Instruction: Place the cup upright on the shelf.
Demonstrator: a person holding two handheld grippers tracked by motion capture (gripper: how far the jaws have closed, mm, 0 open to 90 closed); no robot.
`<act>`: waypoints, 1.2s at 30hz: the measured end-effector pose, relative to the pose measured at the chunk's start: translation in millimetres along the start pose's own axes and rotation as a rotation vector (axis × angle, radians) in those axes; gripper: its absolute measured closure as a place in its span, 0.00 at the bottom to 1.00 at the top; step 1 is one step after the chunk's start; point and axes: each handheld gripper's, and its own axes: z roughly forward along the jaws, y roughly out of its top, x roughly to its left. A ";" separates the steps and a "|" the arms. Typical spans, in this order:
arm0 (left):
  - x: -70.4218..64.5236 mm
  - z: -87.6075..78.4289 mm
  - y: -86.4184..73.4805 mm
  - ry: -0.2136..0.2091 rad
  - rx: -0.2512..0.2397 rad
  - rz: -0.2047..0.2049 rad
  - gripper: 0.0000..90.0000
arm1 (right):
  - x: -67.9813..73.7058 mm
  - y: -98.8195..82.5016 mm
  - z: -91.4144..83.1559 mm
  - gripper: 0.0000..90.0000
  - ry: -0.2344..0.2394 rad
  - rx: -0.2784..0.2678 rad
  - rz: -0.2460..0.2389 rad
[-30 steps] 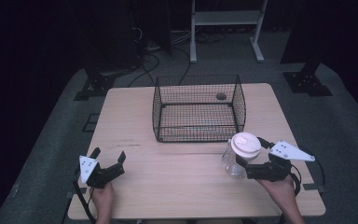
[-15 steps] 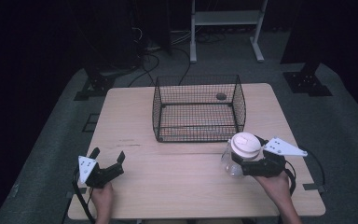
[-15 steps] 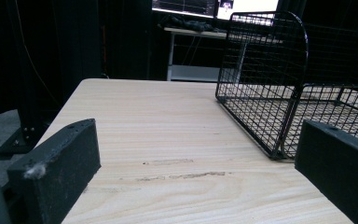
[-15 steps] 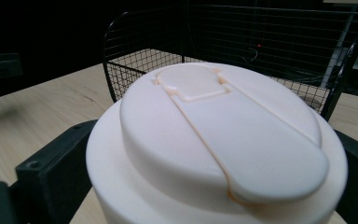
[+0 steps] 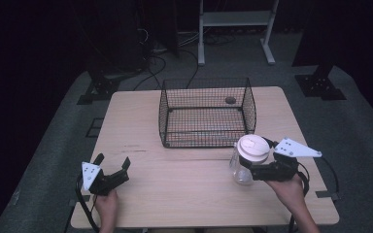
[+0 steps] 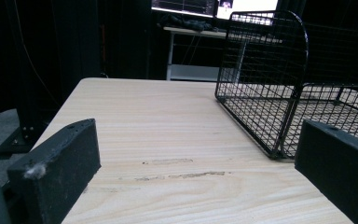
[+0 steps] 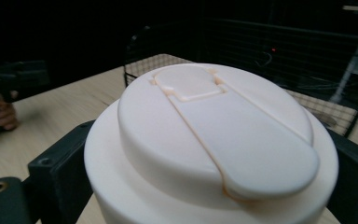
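Jar point(image 5: 245, 165) position: it stands on the worktop point(image 5: 184, 194) at your right, just in front of the near right corner of the wire basket point(image 5: 206, 114) and outside it. Your right hand-held gripper point(image 5: 252, 171) has its jaws on either side of the jar, just below the white lid point(image 7: 214, 140); in the right gripper view both jaws sit against the lid's flanks, so judge them clamped on the jar.

Handling: the body looks clear and rigid, glass or hard plastic, which you cannot tell apart here. Treat it as smooth, possibly slippery and breakable. The lid is broad with a flip tab point(image 7: 189, 84) on top; do not rely on it to carry the load, since it may lift off. Hold at the neck beneath the lid's rim, where the rim stops the jar from sliding down. Contents cannot be seen, so weight is unknown.

Your left hand-held gripper point(image 5: 111, 171) rests at the near left of the worktop, jaws apart and gripping nothing.

Surface: pale wood grain, flat, with faint scuff marks point(image 6: 182, 175). A small dark object point(image 5: 230, 100) lies inside the basket near its far right corner. The room beyond is dark, with cables point(image 5: 153, 48) on the floor and a white frame point(image 5: 235, 29) behind.
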 end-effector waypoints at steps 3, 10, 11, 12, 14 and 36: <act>-0.7 0.0 0.0 -0.001 0.000 0.004 0.00 | 6.2 26.0 5.2 0.05 0.047 -0.008 -0.020; 0.2 0.2 0.0 0.001 -0.001 -0.003 0.00 | 10.4 64.5 21.8 0.05 0.091 -0.018 -0.047; -0.2 0.4 0.0 0.003 -0.002 -0.003 0.00 | 10.3 69.3 24.7 0.05 0.092 -0.020 -0.048; -0.3 0.3 0.0 0.002 -0.001 0.000 0.00 | 10.1 74.0 27.7 0.05 0.092 -0.022 -0.050; -0.8 0.6 -0.1 -0.002 -0.002 0.002 0.00 | 9.0 82.6 34.4 0.05 0.094 -0.030 -0.053; -1.4 1.0 -0.1 0.001 0.000 0.007 0.00 | -7.1 147.2 97.7 0.05 0.061 -0.033 -0.071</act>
